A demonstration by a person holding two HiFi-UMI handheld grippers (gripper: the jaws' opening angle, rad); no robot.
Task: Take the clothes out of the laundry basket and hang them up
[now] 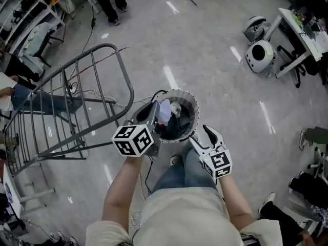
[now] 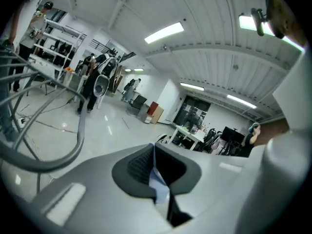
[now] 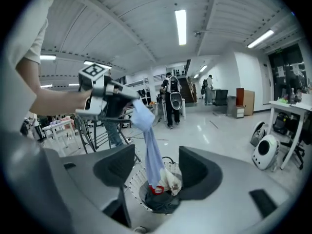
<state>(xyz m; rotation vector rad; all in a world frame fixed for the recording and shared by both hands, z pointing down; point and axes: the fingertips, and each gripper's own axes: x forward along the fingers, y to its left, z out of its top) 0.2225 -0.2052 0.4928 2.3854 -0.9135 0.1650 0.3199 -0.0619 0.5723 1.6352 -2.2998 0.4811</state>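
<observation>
In the head view a round wire laundry basket (image 1: 192, 104) stands on the floor before me, with dark and white clothes in it. My left gripper (image 1: 153, 110) is shut on a light blue garment (image 1: 164, 111) above the basket. The left gripper view shows the blue cloth (image 2: 159, 182) pinched between the closed jaws of the left gripper (image 2: 153, 155). In the right gripper view the blue garment (image 3: 152, 152) hangs from the left gripper (image 3: 127, 97) down into the basket (image 3: 134, 179). My right gripper (image 3: 156, 167) is open and empty, beside the basket's right rim (image 1: 201, 136).
A grey wire drying rack (image 1: 77, 101) stands to the basket's left; its bar (image 2: 48, 155) shows close in the left gripper view. White round machines (image 1: 261, 55) and a desk (image 1: 302, 29) are at the far right. A person (image 1: 107, 4) stands at the back.
</observation>
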